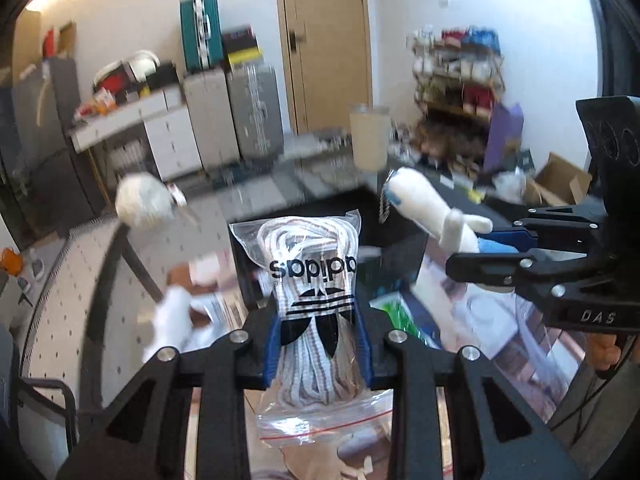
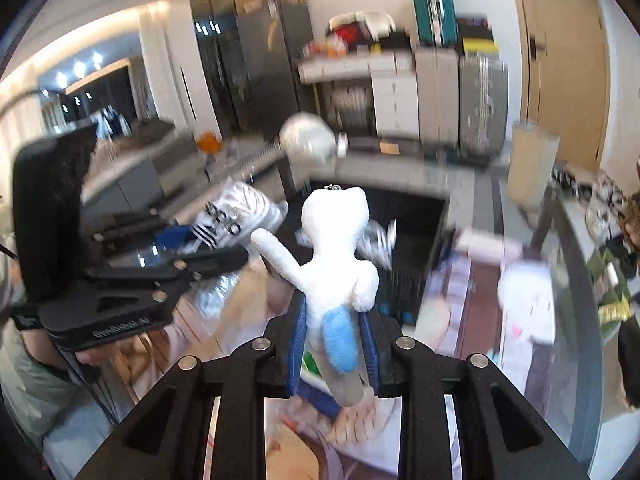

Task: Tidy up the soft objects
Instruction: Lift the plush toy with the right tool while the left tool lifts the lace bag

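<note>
Clear plastic forms the zip bag (image 1: 316, 300) held by the left claw (image 1: 318, 344). The bag contains a coil of white laces and carries a black printed logo, seen upside down in the left wrist view. Both blue pads (image 1: 272, 344) press against the bag's sides at mid-height, so the claw is nearly closed on it. The bag's upper part stands above the fingers; its sealed end with a red line hangs below them. The bag is raised clear of the surfaces beneath it.

The right claw (image 2: 334, 344) is likewise nearly closed, gripping a white plush toy (image 2: 340, 264) by its lower body. Blue pads (image 2: 298, 340) bear on both flanks of the toy. A light blue patch on the toy sits between the pads. The toy stands upright from the fingers, one limb extended to the left of the frame, a small metal chain at its top. It too is raised clear of the surfaces below.

The two claws are near each other, side by side. Each wrist view shows the other claw with its load at the frame edge: the toy at right in the left view, the bag at left in the right view.

Ahead and below lies a black open box (image 2: 416, 216). A second white plush (image 2: 528, 304) rests on the counter (image 2: 576, 288) to the right. The background is blurred.
</note>
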Tool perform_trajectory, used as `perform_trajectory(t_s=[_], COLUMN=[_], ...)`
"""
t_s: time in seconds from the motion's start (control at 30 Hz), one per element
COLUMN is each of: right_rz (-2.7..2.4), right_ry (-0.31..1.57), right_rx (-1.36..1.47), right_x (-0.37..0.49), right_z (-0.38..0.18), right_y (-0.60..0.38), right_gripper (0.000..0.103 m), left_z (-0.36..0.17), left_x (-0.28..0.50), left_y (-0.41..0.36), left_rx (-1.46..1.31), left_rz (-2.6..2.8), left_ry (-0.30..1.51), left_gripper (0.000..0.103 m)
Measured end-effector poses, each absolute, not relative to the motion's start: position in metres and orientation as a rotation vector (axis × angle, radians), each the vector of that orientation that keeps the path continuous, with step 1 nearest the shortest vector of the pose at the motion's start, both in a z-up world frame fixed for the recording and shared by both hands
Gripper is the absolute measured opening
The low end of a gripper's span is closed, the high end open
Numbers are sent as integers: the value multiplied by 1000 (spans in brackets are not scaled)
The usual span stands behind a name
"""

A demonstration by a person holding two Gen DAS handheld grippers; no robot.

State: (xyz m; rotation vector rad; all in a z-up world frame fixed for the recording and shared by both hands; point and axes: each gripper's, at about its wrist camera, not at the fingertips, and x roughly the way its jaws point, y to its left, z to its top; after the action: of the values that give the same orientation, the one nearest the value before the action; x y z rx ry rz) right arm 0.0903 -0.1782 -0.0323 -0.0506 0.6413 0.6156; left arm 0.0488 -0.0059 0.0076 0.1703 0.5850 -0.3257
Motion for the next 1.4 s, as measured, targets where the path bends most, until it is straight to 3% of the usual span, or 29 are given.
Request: perform_trajectory(t_s=[0.23,0.53,1.03,1.4], right_rz=[597,567,576,545], right_ry=[364,224,195,208], right_rx=[15,-28,-9,-5], right_x=[62,32,27,76], right_z=[3,12,20,29], right_y=[-196,-191,-183,-154], right_gripper=[25,25,25,25], left_z=[30,44,54,52], left_x=[33,15,28,93], left_y=[4,12,12,22], left_rx=[153,154,113,27], left_rz=[-276,-246,-257,-247], left_ry=[405,282,233,265], left_gripper=[30,30,30,30])
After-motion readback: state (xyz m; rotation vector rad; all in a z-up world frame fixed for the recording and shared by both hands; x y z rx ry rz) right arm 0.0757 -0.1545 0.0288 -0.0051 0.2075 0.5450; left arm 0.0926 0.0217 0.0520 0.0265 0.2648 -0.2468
